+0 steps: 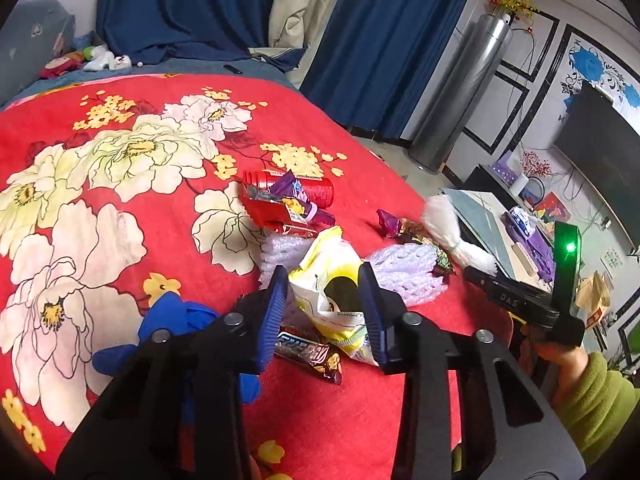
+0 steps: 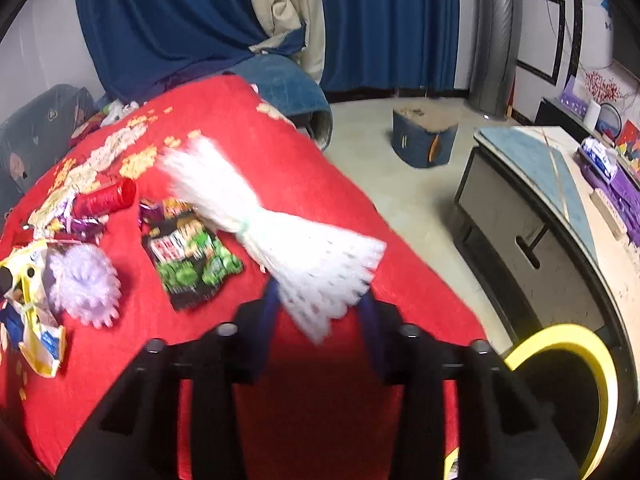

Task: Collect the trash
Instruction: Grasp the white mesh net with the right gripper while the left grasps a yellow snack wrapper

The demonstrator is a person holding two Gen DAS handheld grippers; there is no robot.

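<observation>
My right gripper (image 2: 318,308) pinches the white foam fruit net (image 2: 280,224) at frame centre, while my left gripper (image 1: 324,300) (fingers spread) straddles the crumpled yellow-and-white plastic wrapper (image 1: 334,280).

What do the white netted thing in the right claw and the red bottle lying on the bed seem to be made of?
The white netted sleeve looks like soft foam mesh, matte, with open diamond holes and a tied waist. The red bottle looks like glossy plastic, judging by its ribbed neck and sheen; metal cannot be ruled out.

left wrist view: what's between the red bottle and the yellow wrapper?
A white foam net, partly under both the red bottle and yellow wrapper. Left wrist view shows it.
</observation>
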